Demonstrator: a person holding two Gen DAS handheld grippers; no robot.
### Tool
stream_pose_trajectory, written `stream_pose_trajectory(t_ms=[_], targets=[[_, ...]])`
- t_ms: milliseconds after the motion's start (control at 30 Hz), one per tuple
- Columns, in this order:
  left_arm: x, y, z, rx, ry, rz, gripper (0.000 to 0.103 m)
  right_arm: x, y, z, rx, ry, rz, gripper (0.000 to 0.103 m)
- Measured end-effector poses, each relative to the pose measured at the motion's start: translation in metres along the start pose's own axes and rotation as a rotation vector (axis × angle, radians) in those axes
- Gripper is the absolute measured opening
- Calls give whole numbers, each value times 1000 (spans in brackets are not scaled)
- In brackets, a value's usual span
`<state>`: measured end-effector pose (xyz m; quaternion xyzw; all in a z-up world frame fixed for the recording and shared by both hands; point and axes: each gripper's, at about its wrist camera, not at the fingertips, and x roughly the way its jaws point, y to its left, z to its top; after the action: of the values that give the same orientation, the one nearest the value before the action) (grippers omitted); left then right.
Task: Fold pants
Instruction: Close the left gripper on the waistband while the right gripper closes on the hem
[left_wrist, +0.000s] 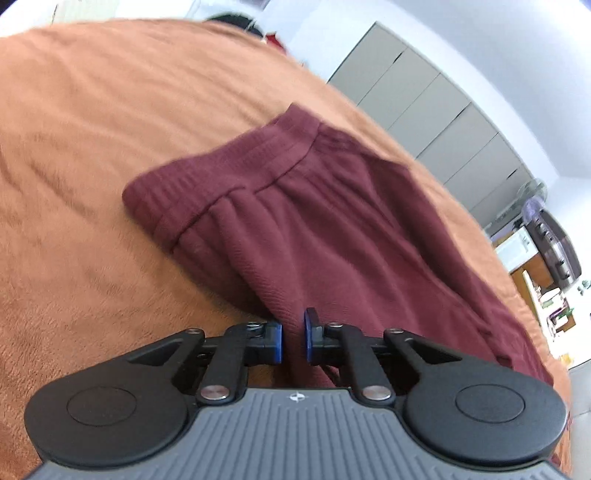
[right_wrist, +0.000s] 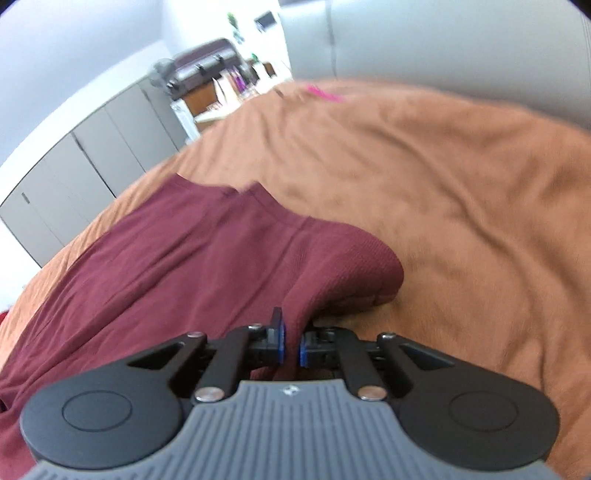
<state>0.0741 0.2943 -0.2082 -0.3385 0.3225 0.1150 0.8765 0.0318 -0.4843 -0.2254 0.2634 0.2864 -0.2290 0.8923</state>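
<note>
- The pants, maroon knit with a ribbed elastic waistband, lie on a bed covered by an orange-brown fleece blanket. They stretch along the blanket's near edge, just ahead of both grippers.
- The left gripper has its blue pads nearly together, with a pinch of maroon cloth running down between them; it seems to hold the pants' near edge below the waistband, though the narrow gap leaves the firmness of the hold uncertain.
- The right gripper is closed on a raised ridge of the pants fabric, which lifts into a small tent at its pads next to a rounded, ribbed end of the garment.
- Judged from its drape and soft wrinkles, the fabric is light, limp and stretchy: it will sag between two holds, and it cannot be pushed, only pulled.
- The fleece looks grippy, so dragging may bunch both layers; lifting clear seems safer.
- Good places to hold are the thick waistband and hem corners, where seams give the pads something firm. Thin single layers may slip.
- Grey cabinets stand beyond the bed's far edge.
</note>
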Motion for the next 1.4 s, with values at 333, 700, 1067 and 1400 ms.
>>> stream_pose_trajectory(t_ms=[333,700,1067,1400], targets=[[-42,2,9,-113,-88,-74,6,-37,2,15,7,-60,57,2],[-110,9,-2,-137,-172,-116,6,-95,-14,16,2,-88,103,2],[-185,19,11,-170,-249,-139,6,-161,-35,36,24,-92,133,2],[-239,30,-19,-171,-205,-53,6,-195,-38,48,33,-79,149,2]])
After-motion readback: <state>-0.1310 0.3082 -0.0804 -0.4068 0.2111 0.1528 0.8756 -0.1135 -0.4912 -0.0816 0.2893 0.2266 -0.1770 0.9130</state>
